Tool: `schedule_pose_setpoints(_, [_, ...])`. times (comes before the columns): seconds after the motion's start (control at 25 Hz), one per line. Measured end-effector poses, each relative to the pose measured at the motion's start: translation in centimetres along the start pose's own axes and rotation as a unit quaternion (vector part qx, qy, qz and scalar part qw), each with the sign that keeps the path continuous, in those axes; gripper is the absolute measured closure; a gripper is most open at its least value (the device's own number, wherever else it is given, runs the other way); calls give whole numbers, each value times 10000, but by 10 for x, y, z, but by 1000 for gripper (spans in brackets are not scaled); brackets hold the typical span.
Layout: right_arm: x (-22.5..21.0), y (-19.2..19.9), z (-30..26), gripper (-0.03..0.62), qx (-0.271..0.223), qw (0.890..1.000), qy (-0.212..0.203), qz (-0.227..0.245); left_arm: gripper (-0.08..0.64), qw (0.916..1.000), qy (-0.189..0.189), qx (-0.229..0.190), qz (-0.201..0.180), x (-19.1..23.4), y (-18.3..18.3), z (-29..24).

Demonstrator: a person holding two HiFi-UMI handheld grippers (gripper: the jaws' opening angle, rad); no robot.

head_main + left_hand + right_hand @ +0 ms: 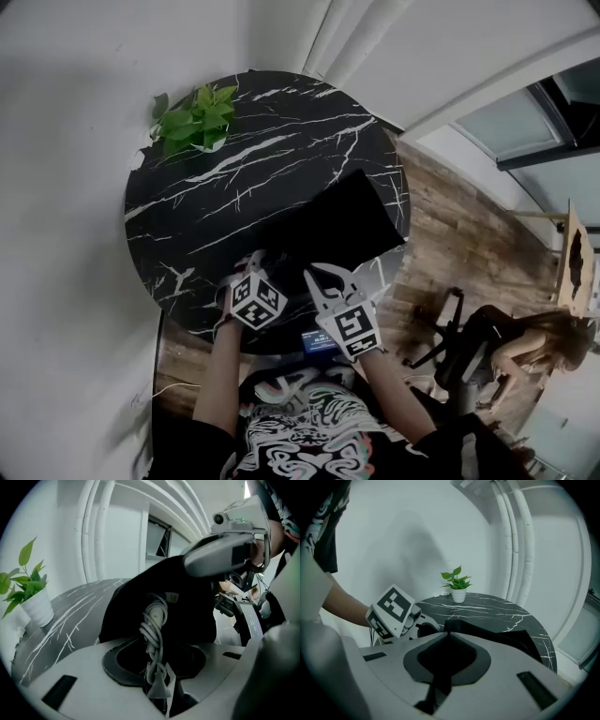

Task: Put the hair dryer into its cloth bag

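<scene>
The black cloth bag lies on the round black marble table, its mouth toward the near edge. In the left gripper view the grey hair dryer, with its cord coiled round it, reaches from my jaws into the bag's dark mouth. My left gripper is closed on that cord bundle. Beside it, my right gripper is shut on the bag's near edge and holds the cloth up off the table. The dryer's head is hidden inside the bag.
A small potted plant stands at the table's far left rim. White wall and pipes rise behind the table. To the right is wooden floor, where a person sits by a black chair.
</scene>
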State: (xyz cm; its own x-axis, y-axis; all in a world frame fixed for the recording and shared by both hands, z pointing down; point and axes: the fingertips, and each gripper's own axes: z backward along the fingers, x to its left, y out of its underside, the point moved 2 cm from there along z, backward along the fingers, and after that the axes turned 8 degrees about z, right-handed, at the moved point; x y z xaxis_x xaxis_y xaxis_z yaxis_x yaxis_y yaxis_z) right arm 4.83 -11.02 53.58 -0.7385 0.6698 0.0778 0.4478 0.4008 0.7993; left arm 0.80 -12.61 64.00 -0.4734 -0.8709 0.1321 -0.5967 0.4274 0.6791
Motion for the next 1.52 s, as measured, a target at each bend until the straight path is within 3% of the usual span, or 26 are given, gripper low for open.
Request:
schedule_pose_setpoints(0.24, [0, 12, 4, 569, 77, 9999, -121, -85, 449, 9984, 193, -509, -128, -18, -49, -14])
schedule_pose_setpoints(0.44, [-3, 19, 9, 569, 113, 9998, -98, -158, 460, 9979, 199, -420, -462, -32, -46, -49])
schedule_pose_setpoints(0.56, [-1, 28, 12, 569, 206, 9995, -186, -181, 455, 9975, 111, -539, -435, -32, -43, -41])
schedule_pose_setpoints(0.64, [3, 33, 11, 569, 263, 9992, -250, -174, 326, 9976, 40, -527, -451, -33, -34, -27])
schedule_pose_setpoints(0.76, [16, 48, 2, 568, 558, 9970, -501, -199, 282, 9980, -295, -549, -134, -25, -10, 5])
schedule_pose_setpoints(0.88, [40, 67, -3, 563, 984, 9895, -1006, -329, 276, 9943, -544, -631, 659, -21, 20, 37])
schedule_pose_setpoints(0.96, [45, 70, 7, 469, 1004, 9896, -972, -354, 276, 9876, -652, -812, 1176, -24, 33, 55])
schedule_pose_setpoints(1.04, [38, 60, 26, 460, 745, 9951, -578, -309, 321, 9773, -796, -1230, 1527, -27, 32, 73])
schedule_pose_setpoints(1.08, [34, 53, 39, 462, 559, 9975, -319, -282, 388, 9702, -871, -1517, 1678, -29, 28, 84])
schedule_pose_setpoints(1.16, [27, 40, 72, 462, 198, 9993, 86, -308, 526, 9507, -760, -2213, 2037, -42, 9, 109])
schedule_pose_setpoints(1.28, [26, 25, 117, 565, -241, 9988, 299, -294, 545, 9099, -198, -3308, 2494, -73, -30, 145])
schedule_pose_setpoints(1.32, [27, 23, 129, 568, -338, 9983, 386, -275, 546, 9021, -192, -3528, 2477, -84, -41, 156])
schedule_pose_setpoints(1.36, [28, 24, 140, 569, -413, 9976, 476, -287, 545, 9009, -309, -3635, 2351, -95, -50, 166])
schedule_pose_setpoints(1.52, [32, 41, 183, 572, -651, 9943, 694, -473, 546, 9184, -1287, -3454, 1437, -141, -75, 184])
